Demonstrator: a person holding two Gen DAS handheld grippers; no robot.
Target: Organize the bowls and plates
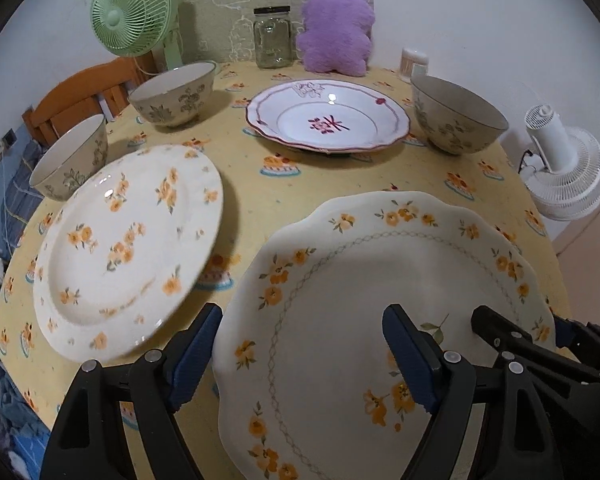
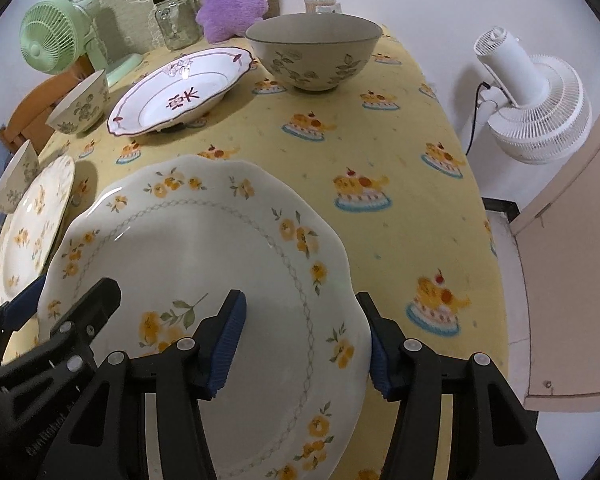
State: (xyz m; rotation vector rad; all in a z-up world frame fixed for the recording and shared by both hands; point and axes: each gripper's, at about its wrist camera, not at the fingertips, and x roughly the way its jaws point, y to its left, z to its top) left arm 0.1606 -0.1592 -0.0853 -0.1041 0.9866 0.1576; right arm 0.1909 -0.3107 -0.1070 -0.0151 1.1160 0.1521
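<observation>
A scalloped cream plate (image 1: 340,280) with orange flowers lies at the near side of the yellow table. My left gripper (image 1: 302,356) straddles its left rim, one pad outside the edge and one on the plate's face. On the opposite rim my right gripper (image 2: 302,344) grips the same scalloped plate (image 2: 204,248) in the same way. Left of it lies a round flowered plate (image 1: 128,248). Farther back stands a pink-rimmed deep plate (image 1: 328,116). Three leaf-patterned bowls stand around: one at the far left (image 1: 176,92), one at the left edge (image 1: 70,160), one at the far right (image 1: 456,116).
Along the back wall stand a green fan (image 1: 134,12), a glass jar (image 1: 272,38), a purple plush (image 1: 336,28) and a small white container (image 1: 414,60). A white fan (image 1: 568,176) stands beyond the table's right edge, a wooden chair (image 1: 80,96) at the far left.
</observation>
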